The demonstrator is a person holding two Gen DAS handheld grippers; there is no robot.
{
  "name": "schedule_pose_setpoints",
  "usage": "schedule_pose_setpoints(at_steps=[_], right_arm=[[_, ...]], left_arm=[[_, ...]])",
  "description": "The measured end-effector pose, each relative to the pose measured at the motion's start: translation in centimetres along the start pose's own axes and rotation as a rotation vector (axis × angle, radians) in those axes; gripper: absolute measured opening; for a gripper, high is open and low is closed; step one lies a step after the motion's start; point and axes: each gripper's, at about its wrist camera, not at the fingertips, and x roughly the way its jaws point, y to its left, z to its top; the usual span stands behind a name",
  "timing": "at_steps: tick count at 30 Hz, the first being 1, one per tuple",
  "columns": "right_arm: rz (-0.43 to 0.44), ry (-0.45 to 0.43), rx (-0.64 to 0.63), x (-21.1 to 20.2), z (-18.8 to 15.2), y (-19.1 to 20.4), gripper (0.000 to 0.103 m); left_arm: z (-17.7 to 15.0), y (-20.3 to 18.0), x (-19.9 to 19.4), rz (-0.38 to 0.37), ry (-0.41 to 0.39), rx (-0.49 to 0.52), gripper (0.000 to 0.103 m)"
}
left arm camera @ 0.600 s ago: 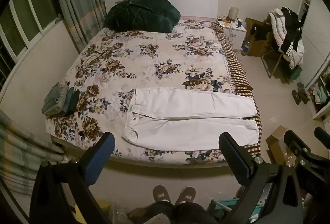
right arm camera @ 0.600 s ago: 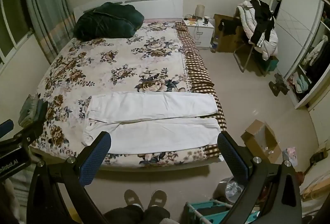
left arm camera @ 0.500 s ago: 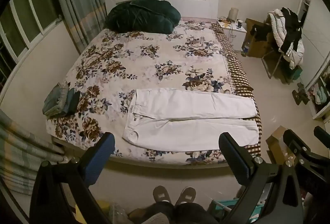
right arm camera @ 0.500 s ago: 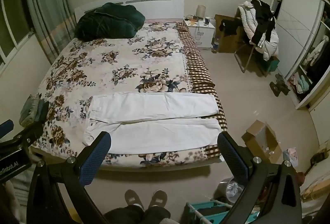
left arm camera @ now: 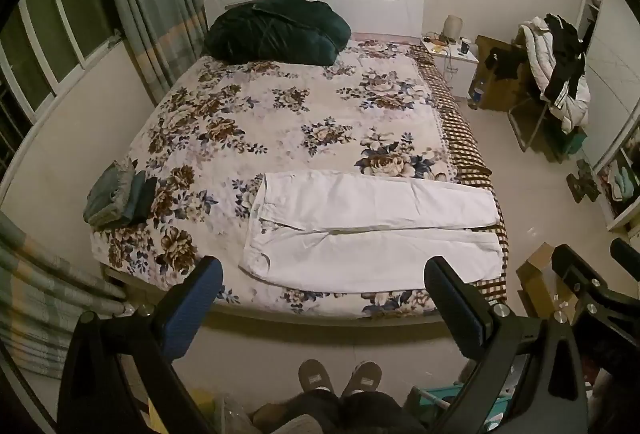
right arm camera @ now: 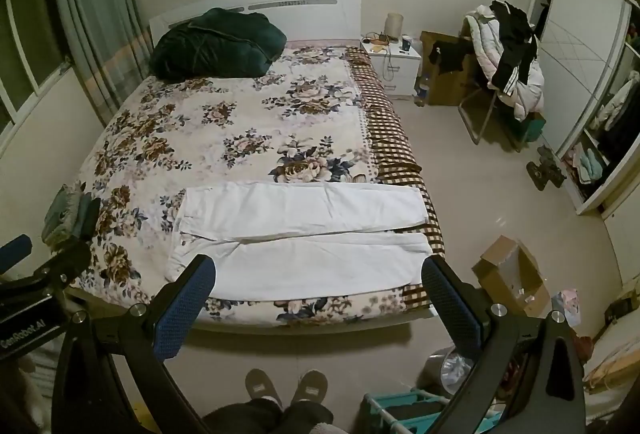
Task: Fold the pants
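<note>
Cardboard box (right arm camera: 510, 276) on floor right of bed (right arm camera: 224, 138), contents unclear. White pants (left arm camera: 372, 230) flat at near edge. Left gripper (left arm camera: 322, 308) and right gripper (right arm camera: 316, 300) angled down, jaws wide, empty.

white cloth pants (left arm camera: 372, 230), floral cloth bedspread (left arm camera: 280, 122)

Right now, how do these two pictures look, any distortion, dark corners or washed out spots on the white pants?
Left wrist view: strong fisheye bend, black corners, dim yellowish room light; the white pants look bright, but their creases still show. Right wrist view: same curvature and vignetting; the bed is sharp, and a soft shadow lies on the floor beneath its foot.
</note>
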Motion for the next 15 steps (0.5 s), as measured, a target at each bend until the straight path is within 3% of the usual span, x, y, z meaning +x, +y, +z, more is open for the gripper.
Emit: schedule_pose_setpoints(at_steps=[15], right_arm=[[0.000,-0.006,-0.004,-0.74,0.79,0.62,0.103]], left_arm=[[-0.52,0.15,-0.03,-0.006,-0.006,-0.012,0.103]])
